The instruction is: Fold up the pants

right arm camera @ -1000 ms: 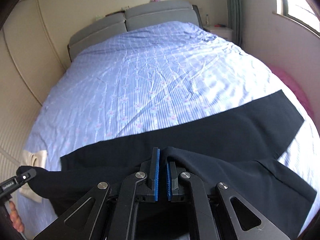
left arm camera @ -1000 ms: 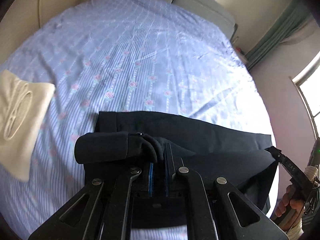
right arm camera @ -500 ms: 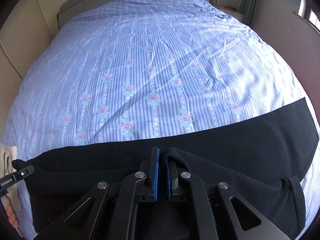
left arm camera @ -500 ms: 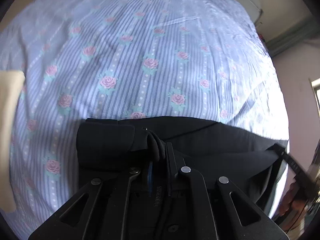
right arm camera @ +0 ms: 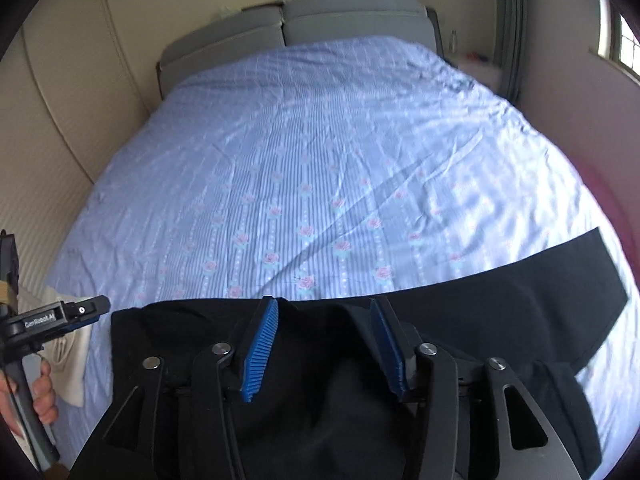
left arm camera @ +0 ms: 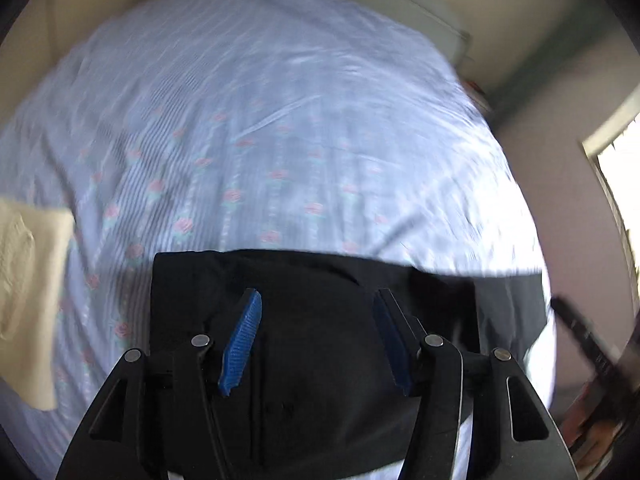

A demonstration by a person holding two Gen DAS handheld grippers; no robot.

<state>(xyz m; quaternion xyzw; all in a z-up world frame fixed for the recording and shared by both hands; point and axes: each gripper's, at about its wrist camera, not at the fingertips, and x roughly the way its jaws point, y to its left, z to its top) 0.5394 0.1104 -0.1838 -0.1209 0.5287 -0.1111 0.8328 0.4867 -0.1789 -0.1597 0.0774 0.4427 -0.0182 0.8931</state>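
Black pants (left arm camera: pixel 320 320) lie flat across the near edge of the bed, waist end to the left in the left wrist view. In the right wrist view the pants (right arm camera: pixel 500 308) stretch right, a leg end reaching the bed's right side. My left gripper (left arm camera: pixel 316 300) hovers just above the waist end, its jaws opening and its blue pads clear of the cloth. My right gripper (right arm camera: pixel 324 306) hovers over the middle of the pants at their far edge, jaws opening, nothing pinched. The left gripper (right arm camera: pixel 90 308) also shows at the left of the right wrist view, held by a hand (right arm camera: pixel 40 392).
The bed (right arm camera: pixel 320 160) has a blue striped sheet with pink roses and a grey headboard (right arm camera: pixel 296 24). A folded cream garment (left arm camera: pixel 28 292) lies to the left of the pants. A wall and window (right arm camera: pixel 616 40) stand on the right.
Both grippers have let go of the black cloth and now stand apart. The raised fold has dropped flat onto the pants. Both cameras have pulled back and up, showing more of the bed.
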